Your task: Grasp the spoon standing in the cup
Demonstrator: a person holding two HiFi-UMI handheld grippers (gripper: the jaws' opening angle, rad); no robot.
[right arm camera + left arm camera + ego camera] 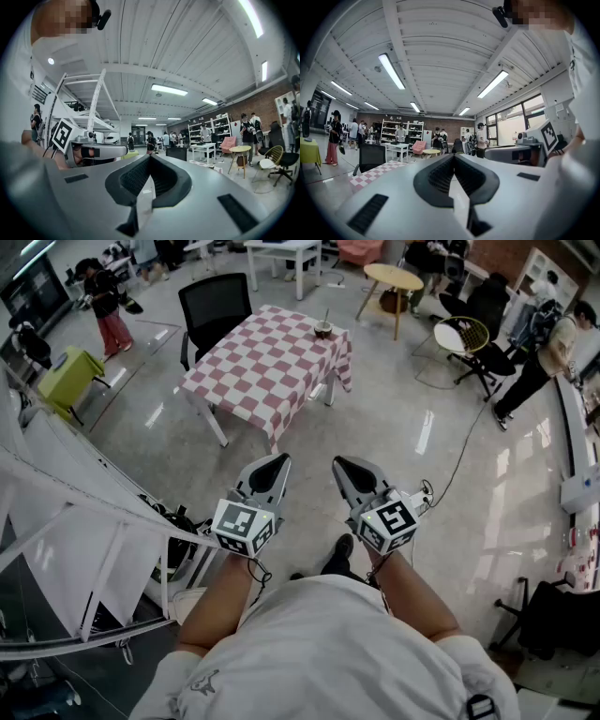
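Left tongs (278,459) and right tongs (338,463) closed, gripping nothing.
The spoon (326,316) stands in the cup (322,331) at the far corner of the checkered table (253,371), well apart from both tongs, which are held side by side.

Brightly, evenly lit by long white ceiling tube lights (391,70) and tall side windows (518,123). Streaked with white glare on the glossy grey floor (427,432). Bowed and black-cornered in both gripper views; slightly soft on the near grey plastic left gripper (453,155) and right gripper (149,157).
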